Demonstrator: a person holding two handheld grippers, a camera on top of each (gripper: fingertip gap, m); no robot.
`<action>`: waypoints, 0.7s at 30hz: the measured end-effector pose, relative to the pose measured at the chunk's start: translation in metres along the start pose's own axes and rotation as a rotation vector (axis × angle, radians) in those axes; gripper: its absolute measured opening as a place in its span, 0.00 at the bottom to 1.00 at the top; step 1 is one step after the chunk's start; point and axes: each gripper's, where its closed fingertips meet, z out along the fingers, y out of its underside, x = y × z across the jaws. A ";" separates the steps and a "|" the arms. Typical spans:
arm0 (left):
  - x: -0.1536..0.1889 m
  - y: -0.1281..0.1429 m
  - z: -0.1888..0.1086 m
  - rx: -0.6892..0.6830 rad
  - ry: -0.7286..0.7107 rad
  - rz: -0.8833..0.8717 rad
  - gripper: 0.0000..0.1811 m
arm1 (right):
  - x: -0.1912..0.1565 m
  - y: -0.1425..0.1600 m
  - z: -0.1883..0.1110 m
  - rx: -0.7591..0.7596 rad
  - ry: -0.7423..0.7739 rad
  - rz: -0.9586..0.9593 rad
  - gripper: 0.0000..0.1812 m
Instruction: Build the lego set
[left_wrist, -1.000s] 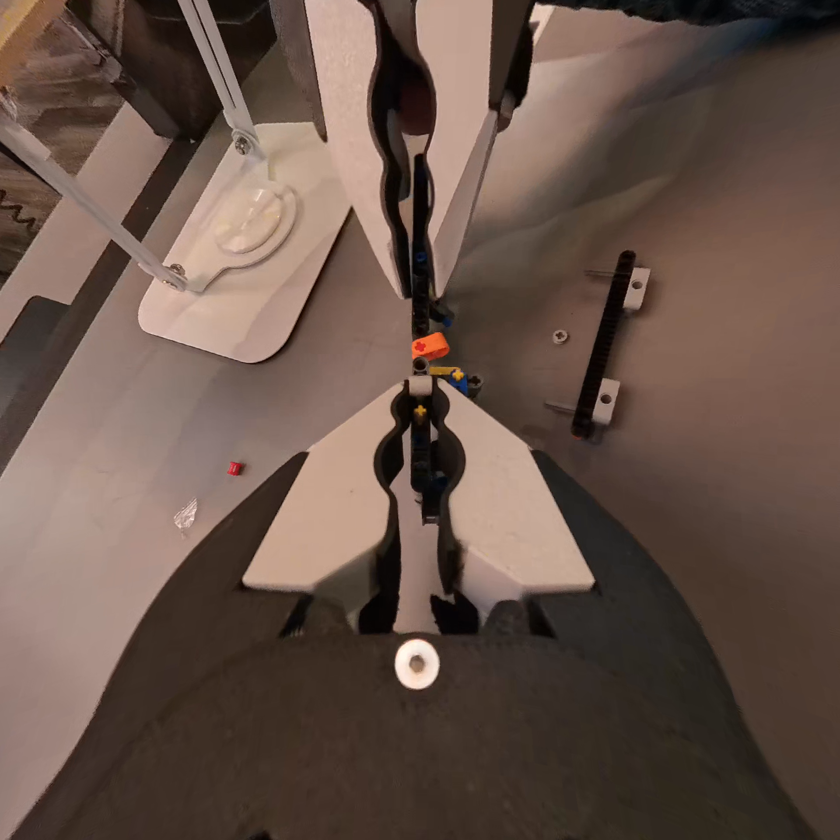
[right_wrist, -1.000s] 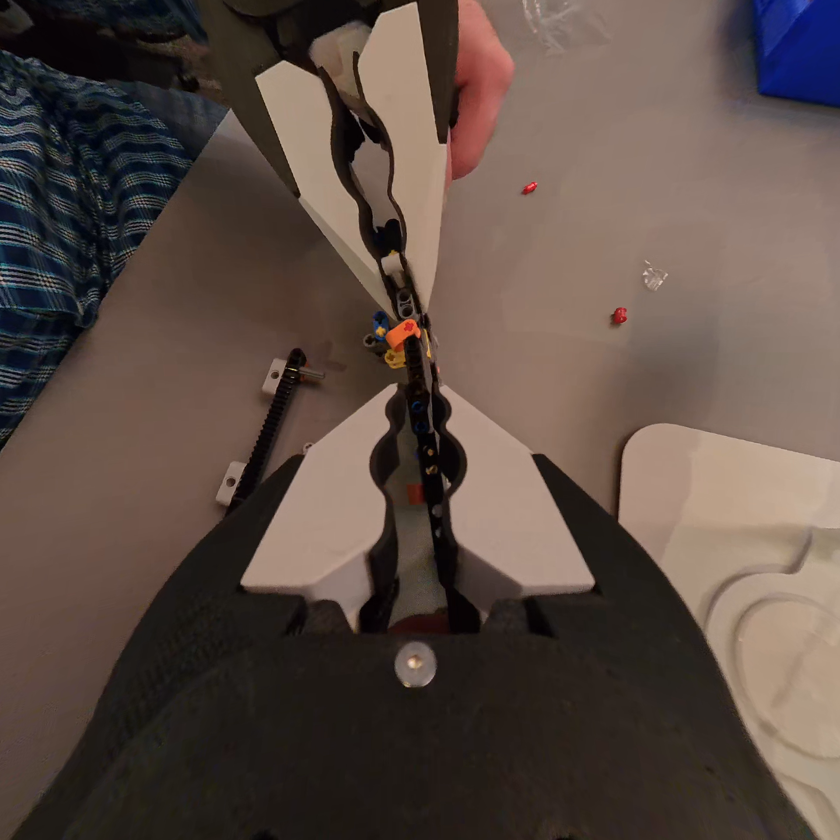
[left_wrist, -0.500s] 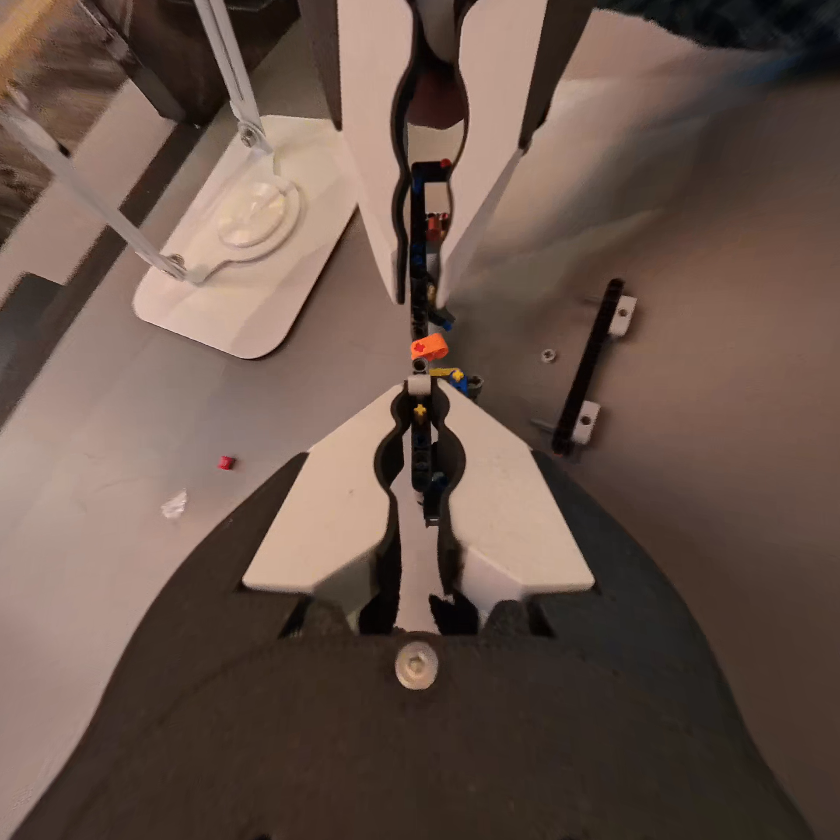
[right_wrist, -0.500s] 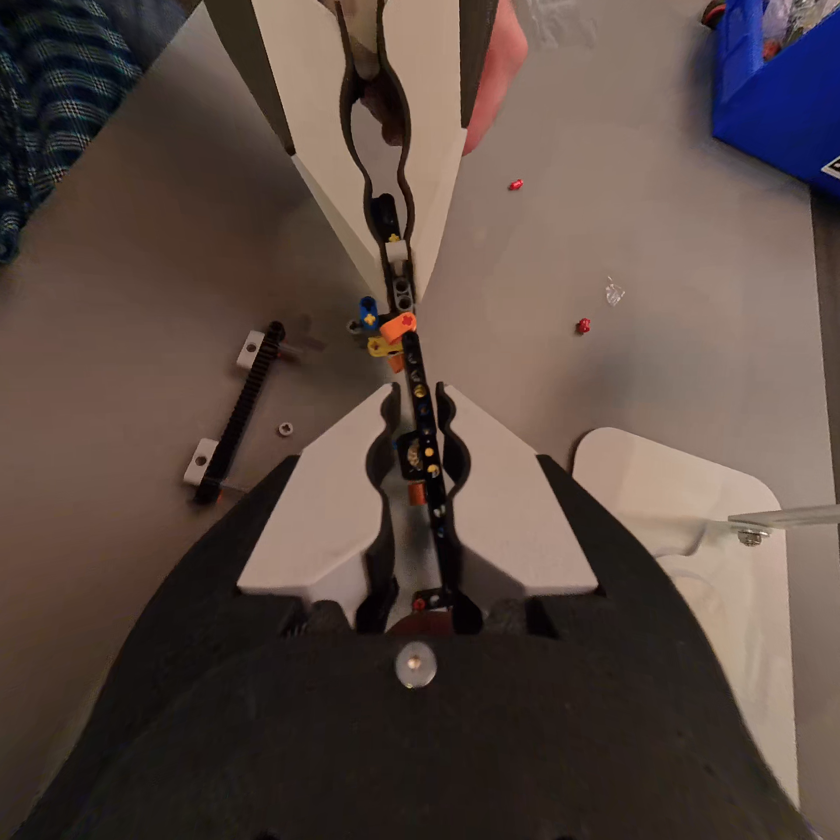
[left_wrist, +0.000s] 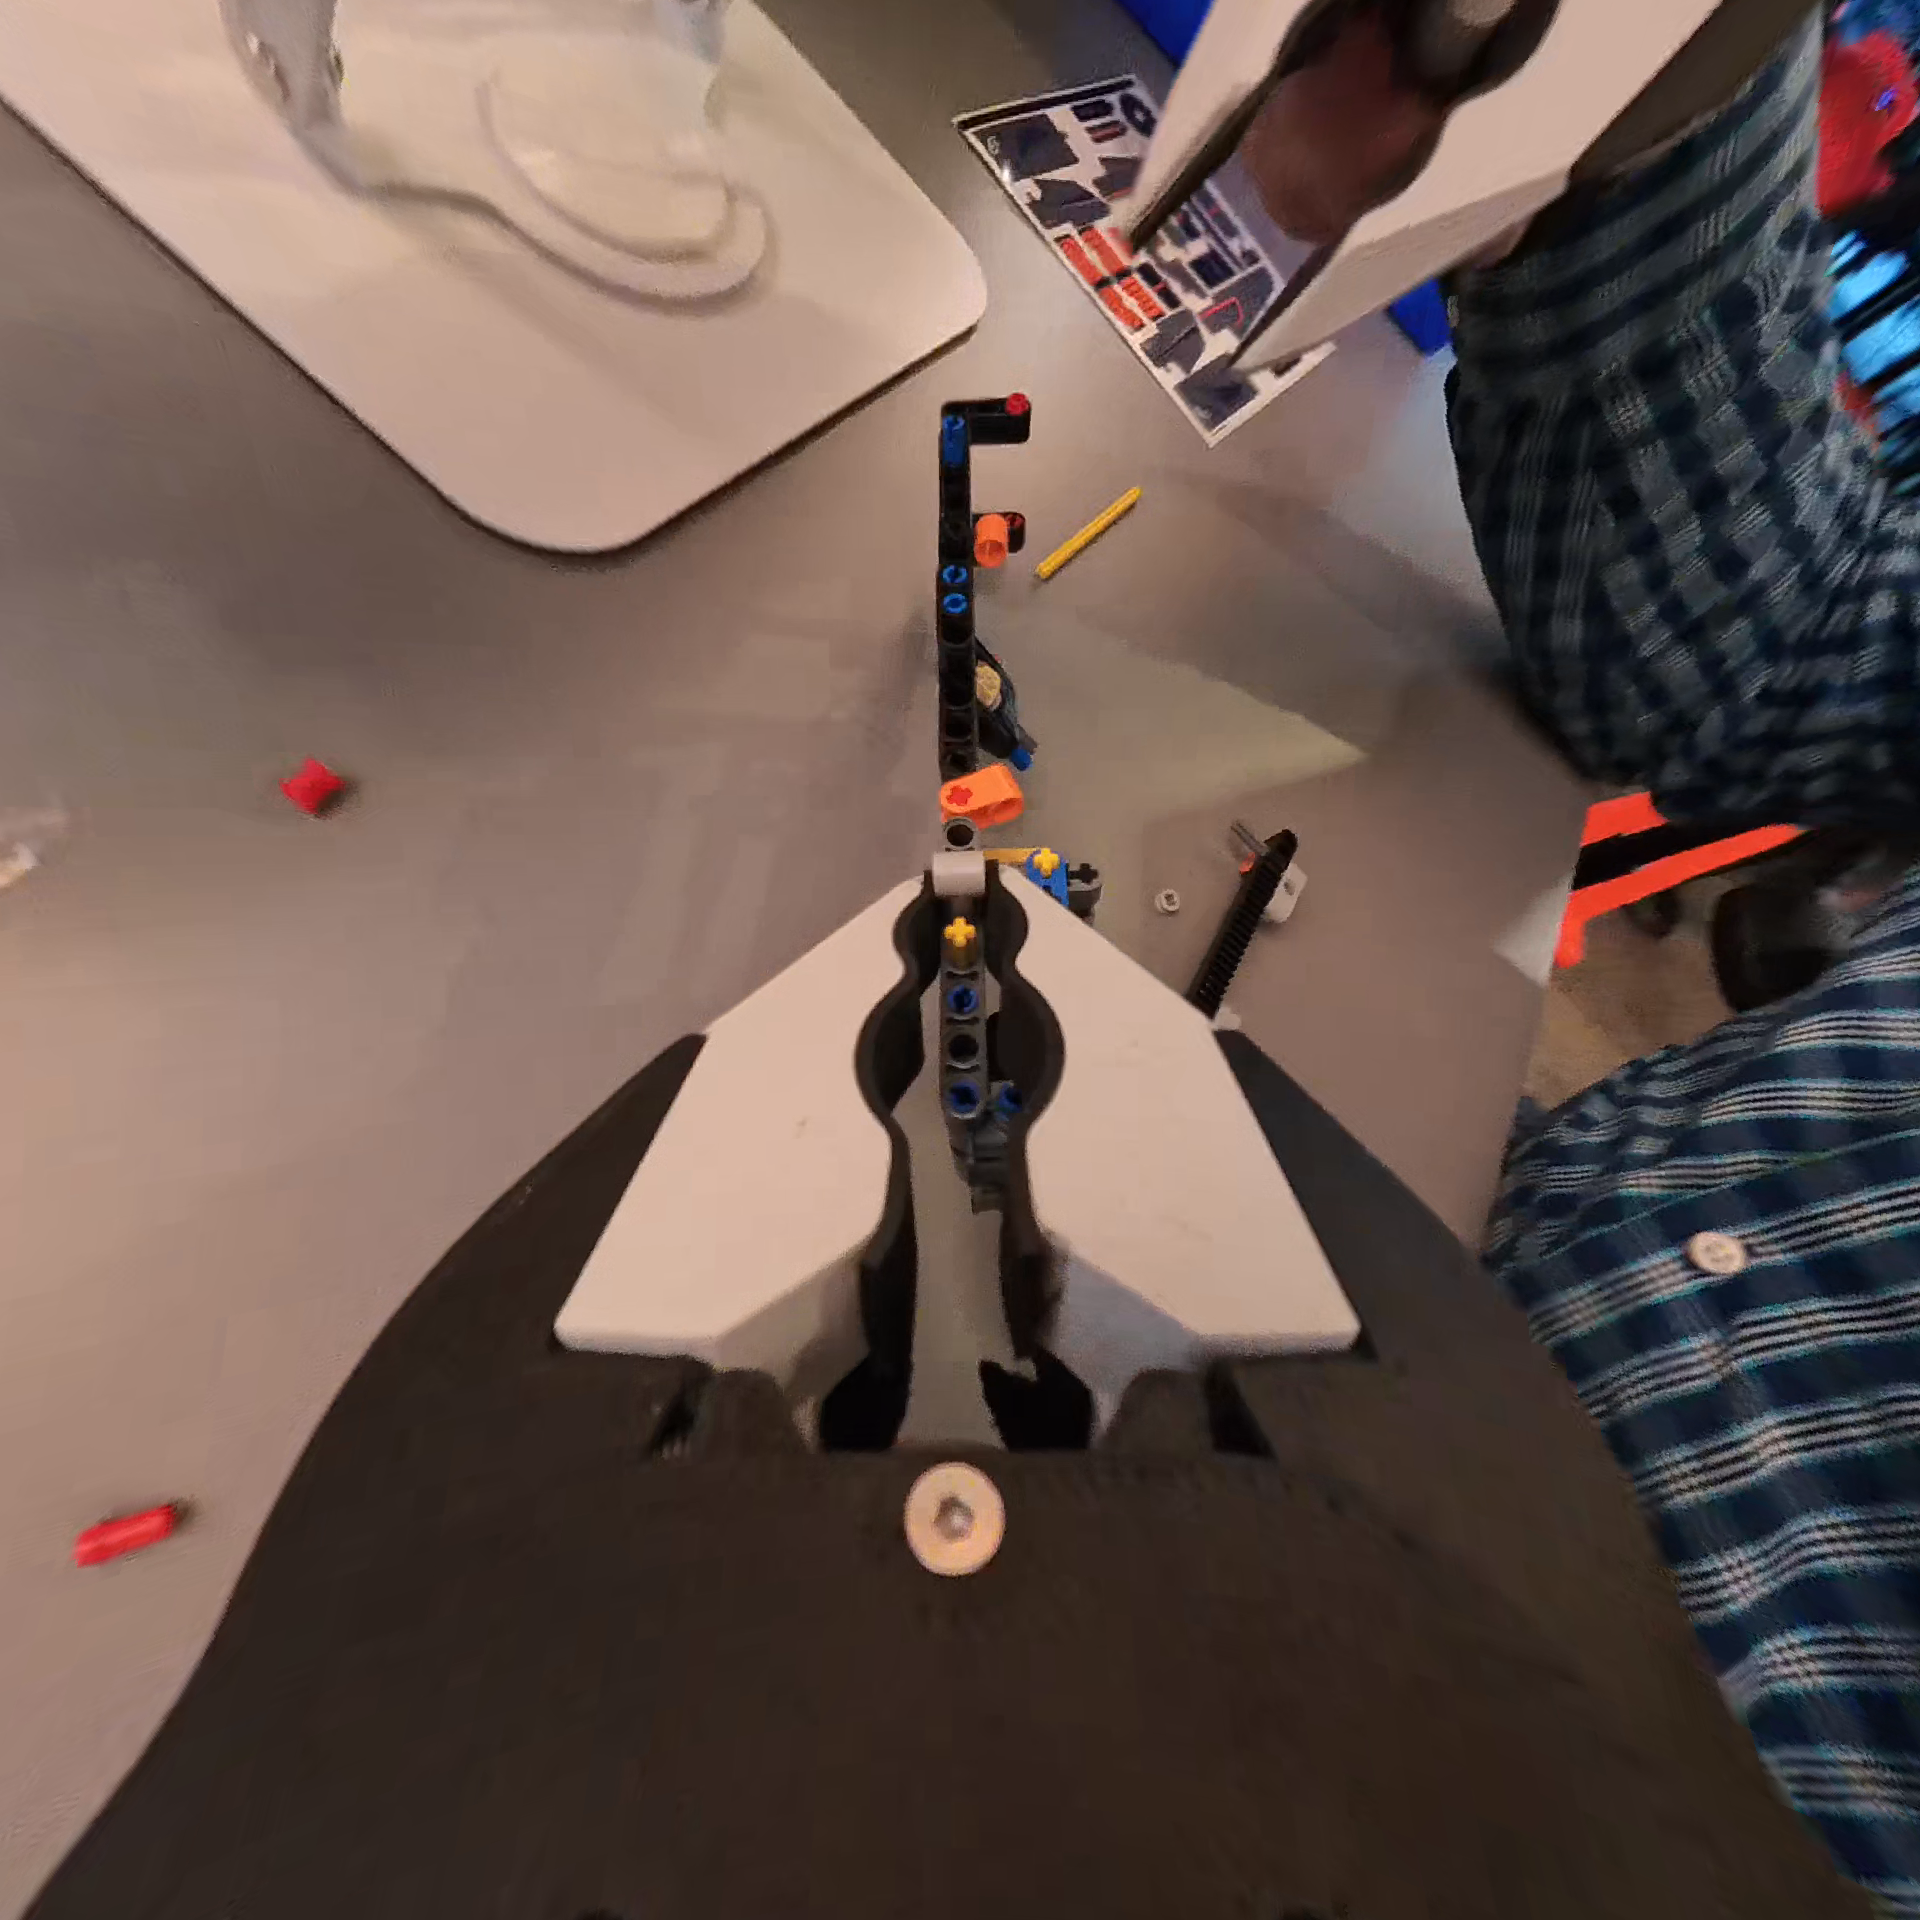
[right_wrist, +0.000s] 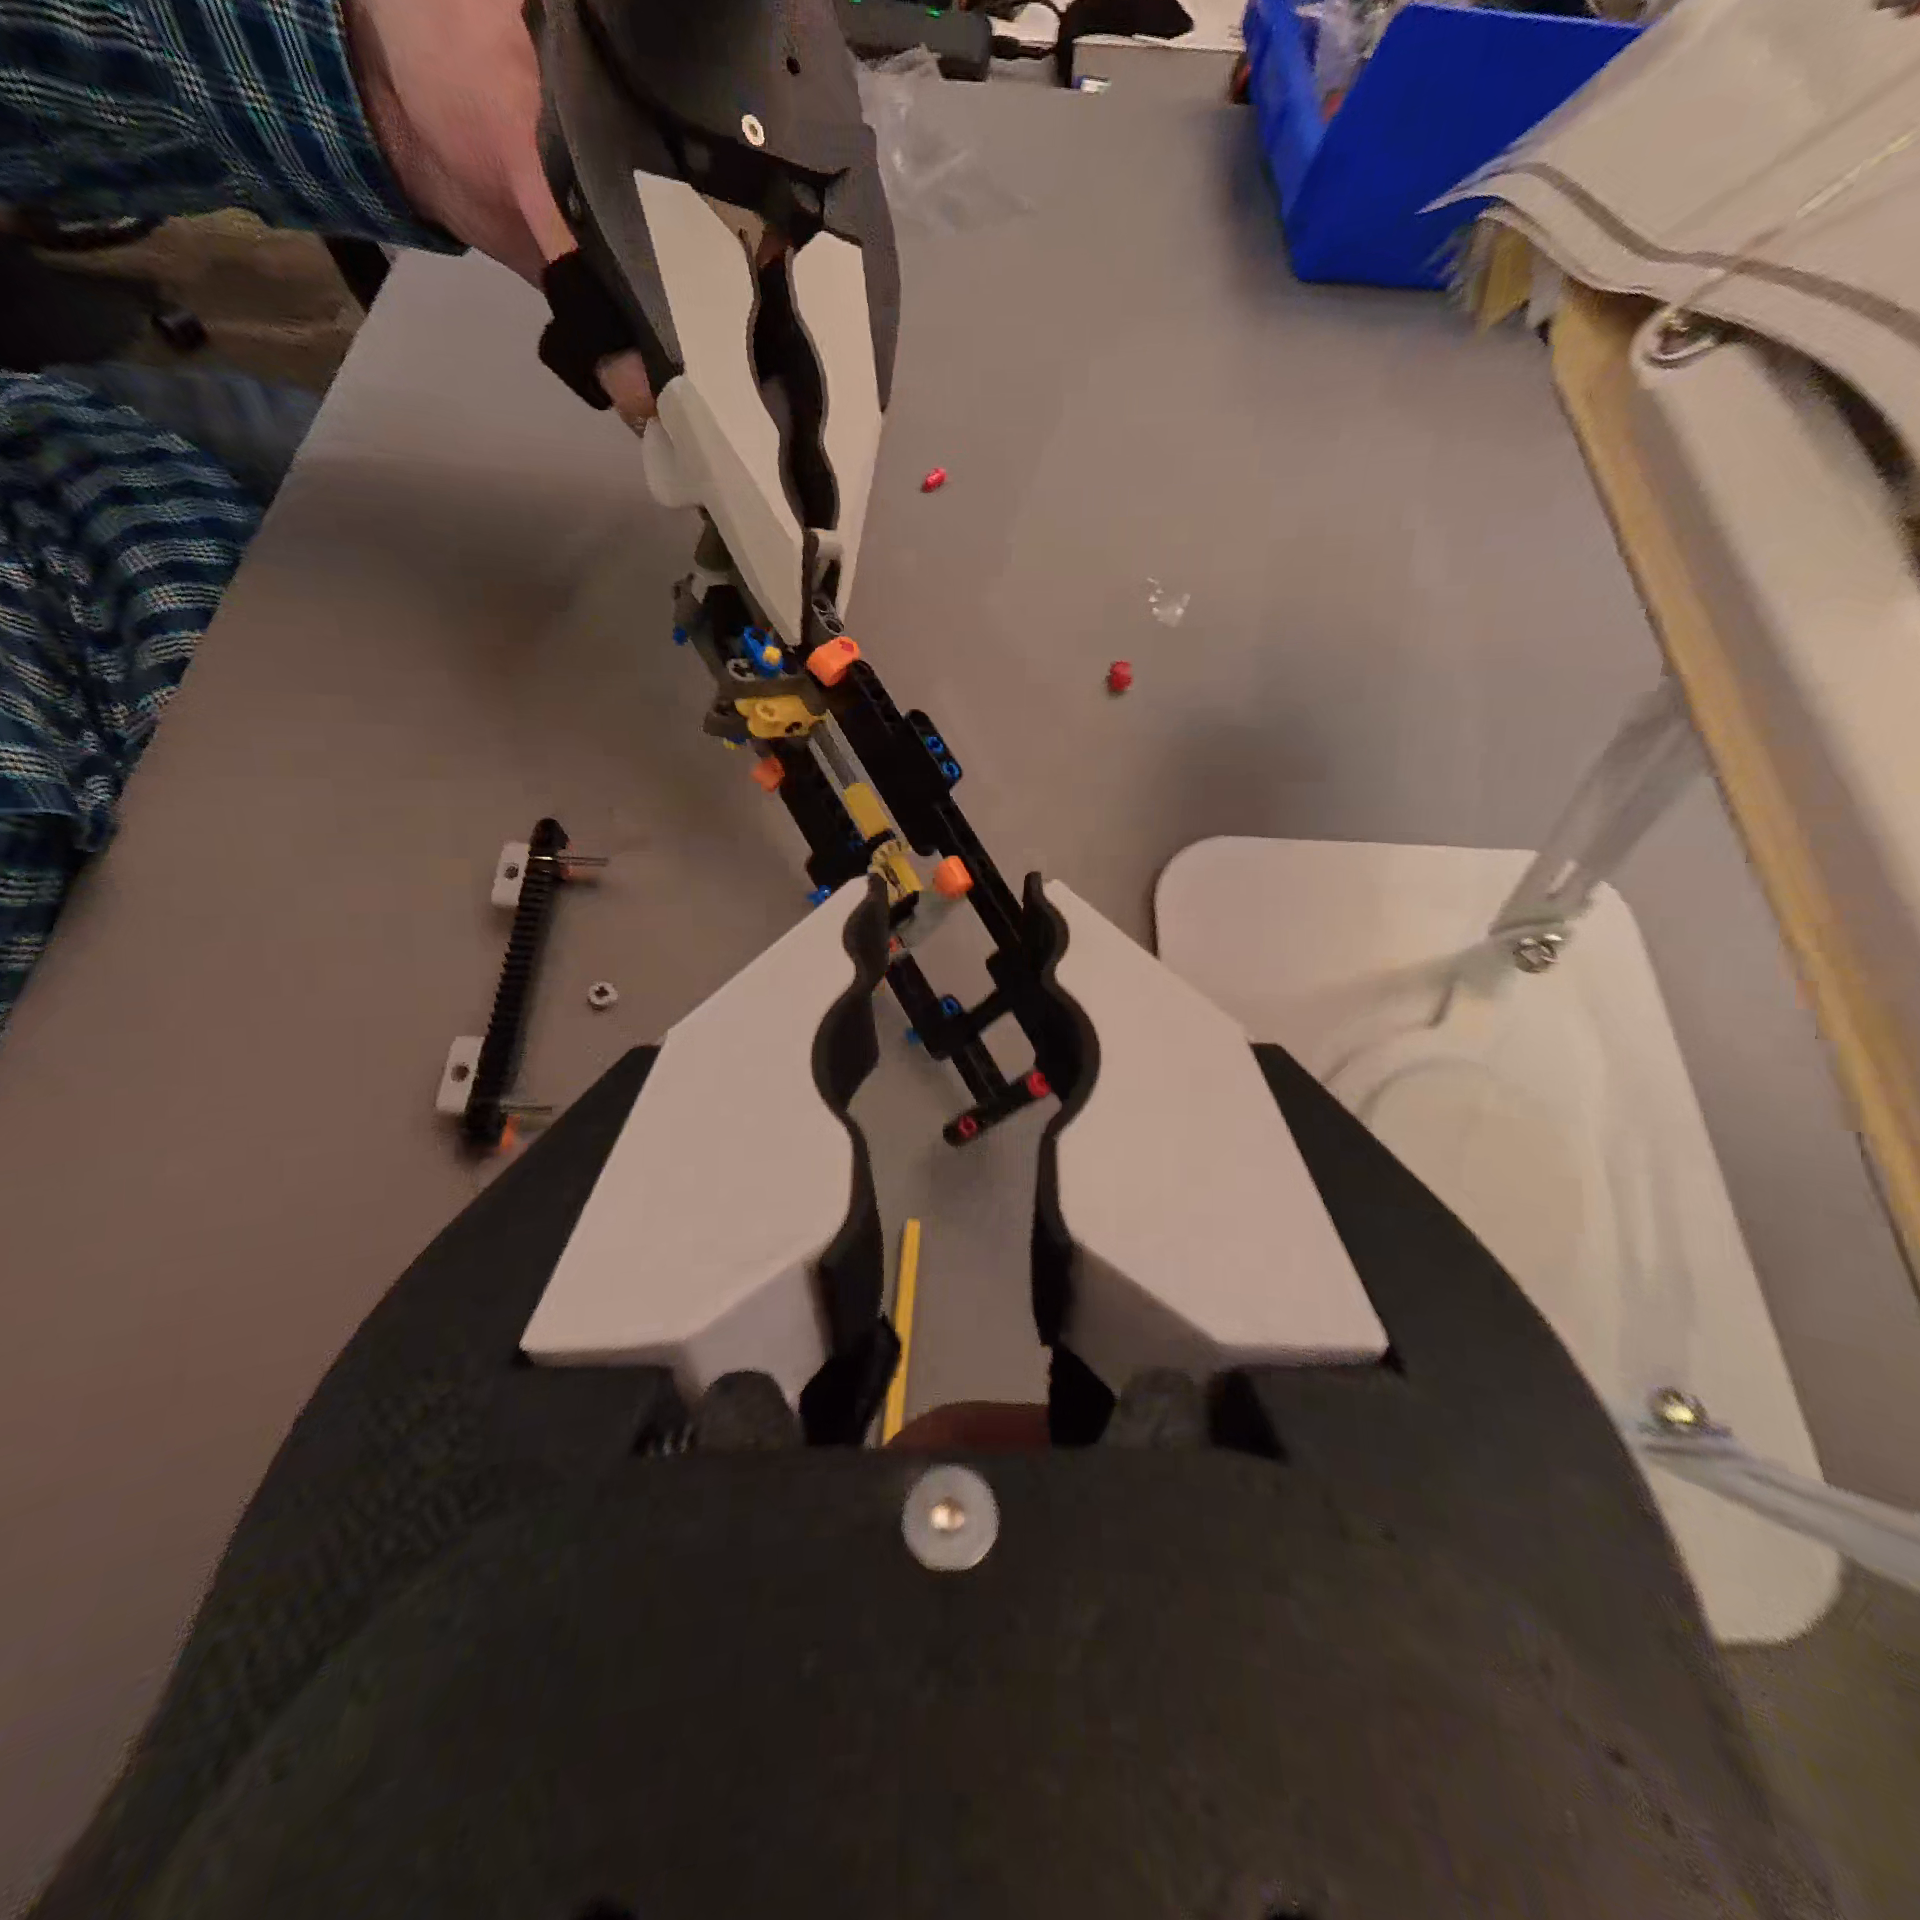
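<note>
The lego assembly (left_wrist: 958, 644) is a long black beam frame with orange, yellow and blue pieces. My left gripper (left_wrist: 961, 883) is shut on its near end, and the rest reaches forward over the grey table. In the right wrist view the left gripper (right_wrist: 810, 623) holds the assembly (right_wrist: 894, 790) by its far end. My right gripper (right_wrist: 956, 894) is open and empty, and the assembly's red-tipped end shows in the gap between its fingers. It also shows in the left wrist view (left_wrist: 1195, 296), raised at the upper right, clear of the assembly.
A black gear rack (right_wrist: 514, 977) with white blocks lies to the left, a small grey nut (right_wrist: 602, 995) beside it. A yellow axle (left_wrist: 1086, 532), small red pieces (right_wrist: 1119, 675) (left_wrist: 312, 784), a sticker sheet (left_wrist: 1060, 156), a white stand base (right_wrist: 1558, 1143) and a blue bin (right_wrist: 1392, 135) are around. A person's plaid sleeve (left_wrist: 1683, 520) is at the right. Some 12 cm of space lies between my two pairs of fingers. My left tips are roughly 12 cm from the small grey nut (right_wrist: 602, 995). My left wrist view (left_wrist: 1163, 909) looks at it from another angle.
My right gripper has opened, let go of the assembly and pulled back and up from it. My left gripper still holds the assembly, now on its own.
</note>
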 end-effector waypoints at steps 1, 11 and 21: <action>-0.003 0.002 0.000 0.000 0.017 -0.038 0.03 | 0.003 0.001 -0.002 -0.004 0.014 -0.002 0.13; -0.015 0.004 0.003 0.023 0.074 -0.172 0.03 | 0.014 0.020 0.011 -0.122 0.101 -0.069 0.15; -0.019 0.006 0.006 0.026 0.081 -0.193 0.03 | 0.020 0.021 0.009 -0.120 0.129 -0.082 0.15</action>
